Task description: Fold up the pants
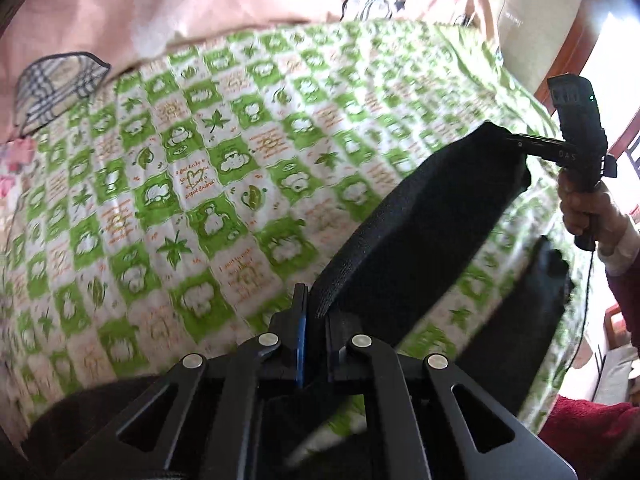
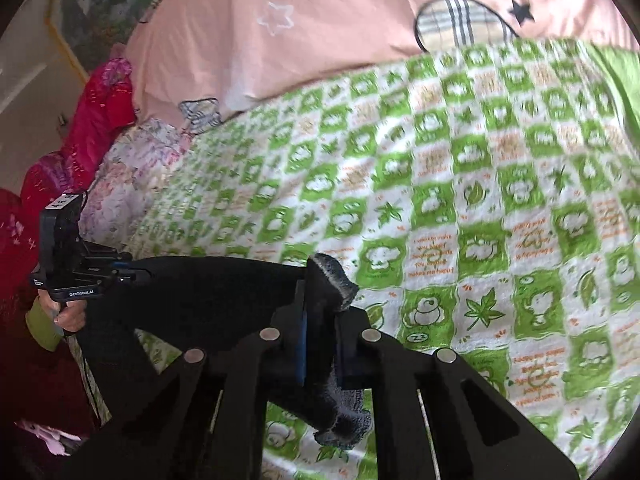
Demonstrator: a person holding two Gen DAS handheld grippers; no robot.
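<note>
A bed fills both views, spread with a green-and-white checked blanket (image 1: 224,168) printed with leaves, cartoon animals and orange writing. In the left wrist view it runs from about 9 o'clock across the centre to 2 o'clock; in the right wrist view it takes up the whole right half.

Beyond the blanket, toward 12 o'clock in both views, lies pink bedding (image 2: 320,20) with plaid patches, a white outlined star and a black star. In the right wrist view a crumpled red and magenta cloth (image 2: 104,104) sits at 9 to 10 o'clock, with pale floral fabric just beside it.

The black pants (image 1: 420,232) hang off the blanket, stretched as a dark band between the two grippers. In the left wrist view the band climbs from the centre bottom toward 2 o'clock; in the right wrist view it runs from the centre out to 9 o'clock.

The left gripper (image 1: 314,312) has its jaws clamped together on one edge of the pants, at 6 o'clock in its own view. The right gripper (image 2: 320,320) is likewise clamped on the pants, with a greyish fleecy lining bunched between and above its fingers.

A hand (image 1: 580,204) holds the right gripper's handle at 3 o'clock in the left wrist view.
</note>
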